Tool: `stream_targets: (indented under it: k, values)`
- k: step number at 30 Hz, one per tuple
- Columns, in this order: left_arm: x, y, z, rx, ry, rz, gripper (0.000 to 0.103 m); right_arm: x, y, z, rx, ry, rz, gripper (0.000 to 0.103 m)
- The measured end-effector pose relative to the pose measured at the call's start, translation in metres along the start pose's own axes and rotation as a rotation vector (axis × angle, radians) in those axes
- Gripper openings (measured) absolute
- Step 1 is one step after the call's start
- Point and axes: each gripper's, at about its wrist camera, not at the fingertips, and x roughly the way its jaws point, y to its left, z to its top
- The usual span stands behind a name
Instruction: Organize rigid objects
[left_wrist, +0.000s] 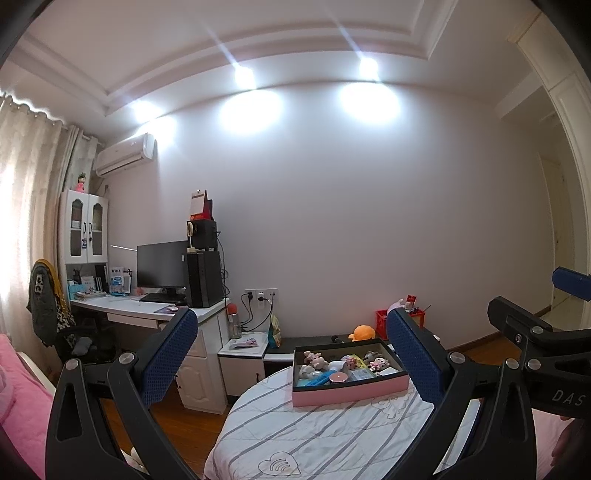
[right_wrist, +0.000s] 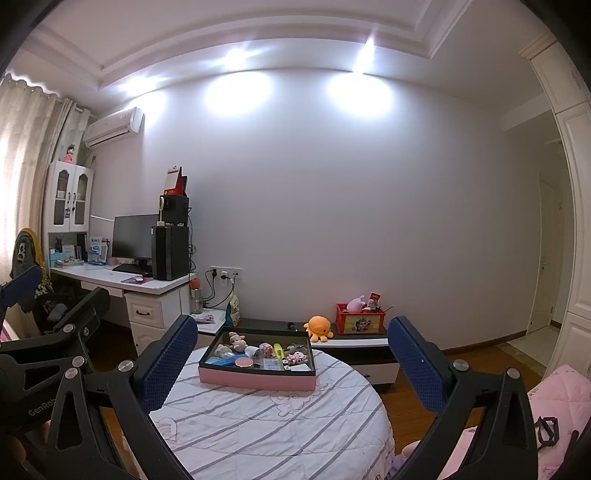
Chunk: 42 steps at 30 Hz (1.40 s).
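— On the round table with the striped cloth (right_wrist: 266, 424), toward its far side, sits the pink tray (right_wrist: 257, 377) with the small rigid things heaped inside: a pink round lid (right_wrist: 245, 361), a yellow-green highlighter (right_wrist: 277, 349), little figurines. Which gripper stands closer to it?

— Neither by much. Both hang short of the near edge, raised and level, with bare cloth between them and the tray. The right gripper (right_wrist: 291, 363) frames the tray almost centred between its blue pads (right_wrist: 168, 360); from the left gripper (left_wrist: 291, 363) the pink tray (left_wrist: 349, 389) sits right of centre, close to the right-hand pad (left_wrist: 415, 356).

— And the fingers?

— Spread wide on both, nothing held.

— How does the tray lie?

— Long side across the view, left to right, short side running away. Judging from that, a reach straight forward and down over the near pink wall looks like what the next pick calls for, probably with the right gripper.
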Motion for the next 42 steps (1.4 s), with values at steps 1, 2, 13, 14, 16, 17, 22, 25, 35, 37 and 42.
stream_targets:
  k: [1,2,13,14,16,17,22,25,35,37,42]
  values:
    - [-0.0005,0.0000,-0.0001,0.001,0.000,0.000,0.103,0.0002,-0.0002,0.0000,-0.001,0.002,0.000,0.103]
    - [-0.0010,0.0005,0.0000,0.000,0.000,0.000,0.103,0.0003,-0.0001,0.0002,0.000,0.002,0.001,0.103]
    - [-0.0040,0.0040,-0.0016,-0.003,-0.007,-0.015,0.103,0.0022,-0.0023,-0.0004,0.001,0.012,-0.001,0.103]
    - [-0.0034,0.0035,-0.0014,-0.004,-0.005,-0.017,0.103,0.0025,-0.0025,-0.0004,-0.001,0.013,-0.006,0.103]
    - [-0.0041,0.0046,-0.0015,-0.007,-0.008,-0.020,0.103,0.0022,-0.0023,-0.0008,0.000,0.011,-0.011,0.103]
    - [-0.0042,0.0051,-0.0012,-0.008,-0.005,-0.022,0.103,0.0019,-0.0019,-0.0012,0.000,0.011,-0.012,0.103]
    - [-0.0061,0.0059,-0.0003,-0.002,-0.004,-0.017,0.103,0.0019,-0.0023,-0.0017,0.002,0.014,-0.011,0.103]
    - [-0.0060,0.0068,0.0010,0.000,-0.005,-0.016,0.103,0.0017,-0.0025,-0.0019,0.005,0.012,-0.010,0.103]
    - [-0.0051,0.0048,0.0011,0.008,-0.003,-0.012,0.103,0.0023,-0.0032,-0.0027,0.003,0.017,-0.012,0.103]
    - [-0.0050,0.0051,0.0011,0.009,-0.003,-0.010,0.103,0.0022,-0.0027,-0.0029,0.002,0.018,-0.014,0.103]
    - [-0.0045,0.0058,-0.0005,0.012,0.000,-0.006,0.103,0.0047,-0.0008,-0.0032,0.000,0.024,-0.015,0.103]
